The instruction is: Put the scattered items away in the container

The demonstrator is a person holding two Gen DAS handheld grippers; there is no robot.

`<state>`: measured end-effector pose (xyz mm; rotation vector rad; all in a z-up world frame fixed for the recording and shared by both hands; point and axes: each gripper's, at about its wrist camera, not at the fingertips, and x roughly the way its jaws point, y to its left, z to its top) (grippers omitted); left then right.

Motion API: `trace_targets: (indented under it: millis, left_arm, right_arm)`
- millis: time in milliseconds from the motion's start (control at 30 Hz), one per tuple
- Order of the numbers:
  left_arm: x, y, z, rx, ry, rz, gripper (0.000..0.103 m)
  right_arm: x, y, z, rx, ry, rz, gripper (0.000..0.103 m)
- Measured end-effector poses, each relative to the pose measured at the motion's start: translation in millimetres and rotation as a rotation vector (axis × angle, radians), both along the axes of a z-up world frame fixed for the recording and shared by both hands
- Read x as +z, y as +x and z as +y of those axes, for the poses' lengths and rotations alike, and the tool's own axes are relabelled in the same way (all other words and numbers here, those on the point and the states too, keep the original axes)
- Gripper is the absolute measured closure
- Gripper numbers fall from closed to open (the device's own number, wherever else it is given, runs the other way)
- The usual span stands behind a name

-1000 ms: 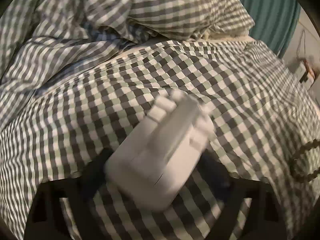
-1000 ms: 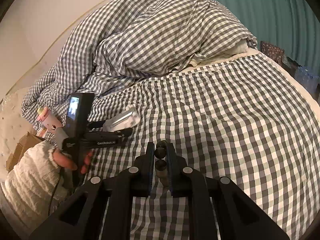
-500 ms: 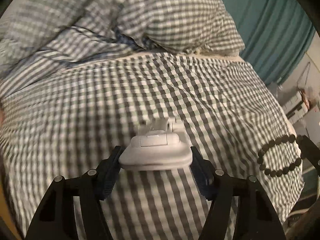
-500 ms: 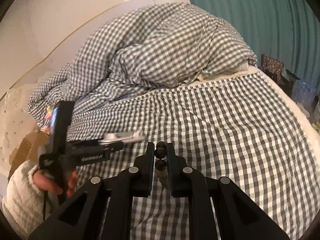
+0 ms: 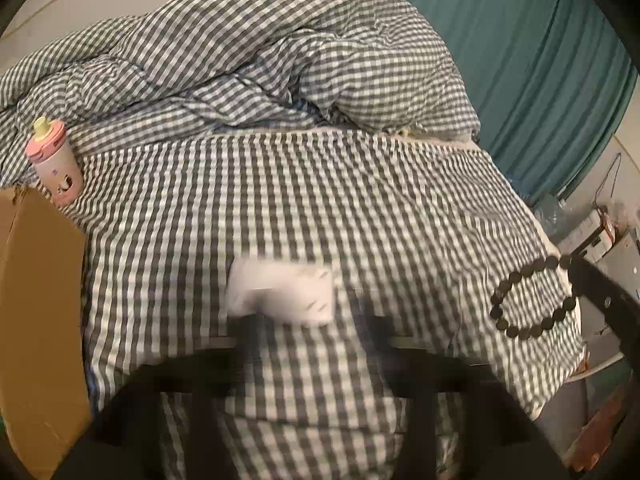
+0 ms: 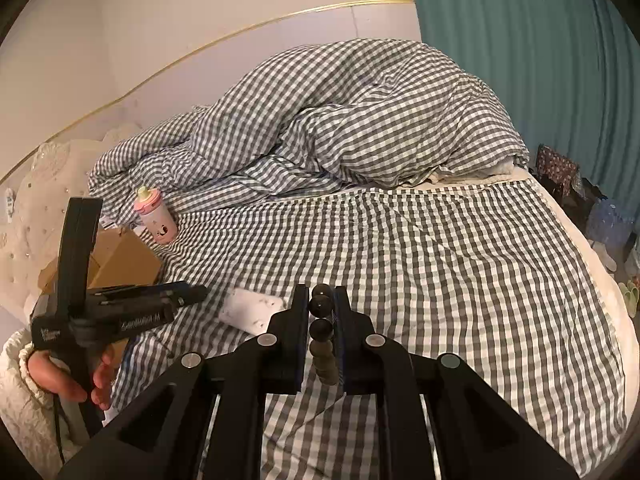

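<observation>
A white power adapter (image 5: 282, 294) lies blurred on the checked bedsheet just ahead of my left gripper (image 5: 310, 330), whose jaws stand wide apart and hold nothing. It also shows in the right wrist view (image 6: 252, 310), in front of the left gripper (image 6: 188, 294). My right gripper (image 6: 321, 316) is shut on a dark bead bracelet (image 6: 321, 320), which hangs as a loop in the left wrist view (image 5: 532, 300). An open cardboard box (image 5: 36, 312) stands at the left, also seen in the right wrist view (image 6: 120, 262).
A pink bottle with a yellow cap (image 6: 154, 216) stands by the box's far corner. A bunched checked duvet (image 6: 340, 120) fills the back of the bed. A teal curtain (image 6: 540, 60) and floor clutter (image 6: 600, 220) lie to the right.
My left gripper let go of the white adapter, which now lies on the sheet. The left gripper swung left, bringing the box and bottle into view. The right gripper rose slightly with the bracelet.
</observation>
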<state>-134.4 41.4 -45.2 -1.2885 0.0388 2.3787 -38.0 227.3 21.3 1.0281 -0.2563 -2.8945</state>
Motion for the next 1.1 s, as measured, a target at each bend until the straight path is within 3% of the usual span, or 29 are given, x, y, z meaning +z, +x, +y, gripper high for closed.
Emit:
trace_targets:
  millis: [33,133,267,467,533,700,900,1000,1100]
  left_arm:
    - [-2,4,-3,0.006,0.008,0.002,0.006]
    - [-11,13,-16,0.026,0.066,-0.016,0.006]
    - [-46,7,-30,0.147,0.118,-0.186,0.006]
    - [-84,-2,-25,0.313,0.078,-0.298,0.006]
    - [-84,-4,-15,0.287,0.052,-0.258,0.006]
    - [-88,-14,15,0.115,-0.077,-0.121,0.006]
    - [-101,-17,36,0.102,-0.192,-0.015,0.006]
    - [-115,-21,45,0.037,-0.235,-0.019,0.006]
    - [-123,-29,44,0.049,-0.242,-0.021,0.006]
  right_arm:
    - [-1,2,-1,0.0,0.001,-0.001,0.092]
    - [-5,6,-4,0.003,0.003,-0.012,0.092]
    - [-10,4,-7,0.002,0.011,-0.033,0.092]
    - [-29,-10,-6,-0.005,0.003,-0.075,0.092]
    - [-34,-14,-1,0.001,-0.008,-0.086,0.092]
    - [-45,-25,15,-0.014,-0.028,-0.103,0.092]
    - [-61,-44,25,-0.028,-0.043,-0.139,0.092]
    - [-67,-50,26,-0.021,-0.056,-0.153,0.092]
    - [-74,-56,30,-0.014,-0.075,-0.168,0.092]
